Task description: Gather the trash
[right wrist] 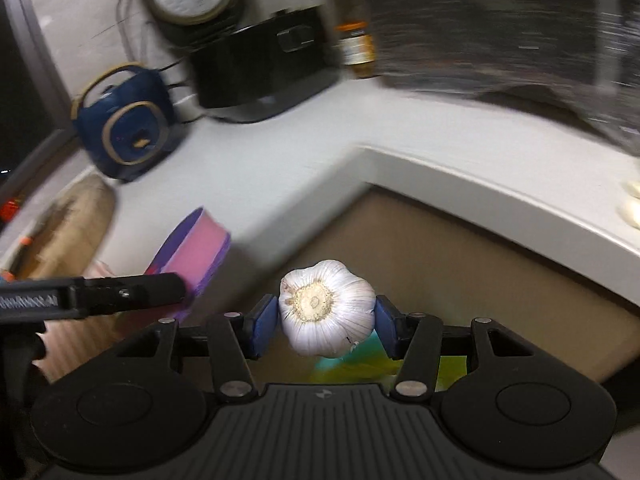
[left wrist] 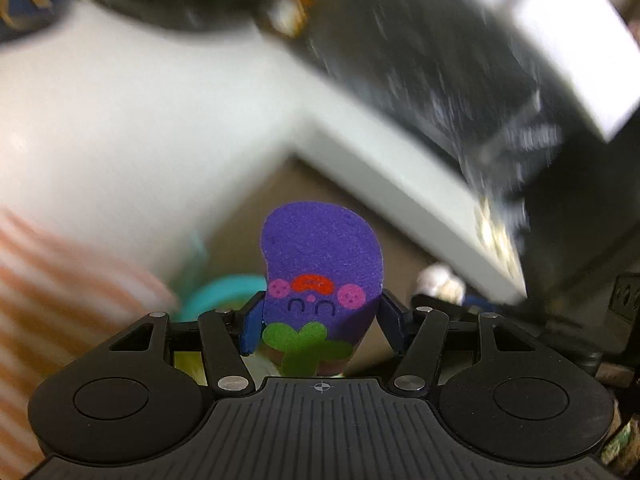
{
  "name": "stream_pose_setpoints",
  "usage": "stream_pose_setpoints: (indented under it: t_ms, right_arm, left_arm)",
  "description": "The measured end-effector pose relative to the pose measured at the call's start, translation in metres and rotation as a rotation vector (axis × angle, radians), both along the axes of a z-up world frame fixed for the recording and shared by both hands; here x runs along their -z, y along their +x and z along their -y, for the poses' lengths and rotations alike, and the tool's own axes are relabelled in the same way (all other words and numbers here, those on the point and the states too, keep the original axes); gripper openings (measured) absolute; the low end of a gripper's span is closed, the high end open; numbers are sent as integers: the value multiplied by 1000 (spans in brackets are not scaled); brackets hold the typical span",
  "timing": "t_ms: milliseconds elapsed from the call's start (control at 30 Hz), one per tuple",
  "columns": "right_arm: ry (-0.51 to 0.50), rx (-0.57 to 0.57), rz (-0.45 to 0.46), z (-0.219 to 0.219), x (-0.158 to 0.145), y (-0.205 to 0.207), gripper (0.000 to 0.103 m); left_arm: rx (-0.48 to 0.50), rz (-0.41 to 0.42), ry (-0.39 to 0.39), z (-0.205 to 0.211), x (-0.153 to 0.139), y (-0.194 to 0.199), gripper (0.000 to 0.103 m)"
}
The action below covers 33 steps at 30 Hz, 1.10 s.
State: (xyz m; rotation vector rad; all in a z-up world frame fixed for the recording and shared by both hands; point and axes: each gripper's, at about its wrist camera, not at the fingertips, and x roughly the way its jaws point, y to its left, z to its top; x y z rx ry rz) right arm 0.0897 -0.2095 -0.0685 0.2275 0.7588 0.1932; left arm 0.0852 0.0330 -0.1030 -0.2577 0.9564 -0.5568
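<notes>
My left gripper is shut on a purple eggplant-shaped sponge with a printed face, held upright between the blue pads. My right gripper is shut on a white garlic bulb, root end facing the camera. In the right wrist view the left gripper comes in from the left, and the sponge shows its pink side. A teal-rimmed bin with a yellow-green liner sits below both grippers; part of the bin shows under the garlic.
An L-shaped white counter wraps around the brown floor area. On the counter stand a blue rice cooker, a black appliance and an orange-capped jar. Pale garlic pieces lie at the right edge.
</notes>
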Motion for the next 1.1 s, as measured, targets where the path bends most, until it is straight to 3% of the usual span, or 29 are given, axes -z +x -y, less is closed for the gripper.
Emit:
stream_pose_setpoints:
  t_ms: [67, 200, 367, 433, 567, 633, 800, 867, 933, 1000, 1100]
  right_arm:
    - [-5, 56, -12, 31, 15, -23, 52]
    - [48, 142, -105, 83, 58, -54, 52]
    - [27, 214, -178, 113, 95, -88, 52]
    - [46, 226, -198, 122, 105, -101, 52]
    - [18, 273, -264, 138, 125, -121, 52]
    - [25, 294, -273, 149, 128, -129, 52]
    - [57, 330, -293, 163, 138, -137, 51]
    - [104, 325, -309, 167, 146, -132, 43]
    - [173, 293, -327, 168, 155, -125, 24]
    - [229, 247, -331, 162, 161, -110, 24]
    - [196, 169, -299, 144, 161, -82, 21]
  left_arm:
    - [32, -89, 64, 29, 33, -7, 64]
    - [51, -270, 52, 64, 111, -14, 64]
    - [26, -276, 201, 98, 199, 8, 64]
    - [-26, -317, 246, 103, 235, 26, 64]
    - [-114, -451, 200, 99, 278, 46, 64]
    - [-138, -470, 233, 97, 286, 47, 64]
    - [-37, -246, 372, 103, 269, 34, 64]
    - [0, -196, 368, 106, 263, 27, 64]
    - [11, -172, 365, 105, 261, 22, 64]
    - [14, -165, 364, 105, 265, 19, 64]
    - [-4, -194, 354, 100, 273, 19, 64]
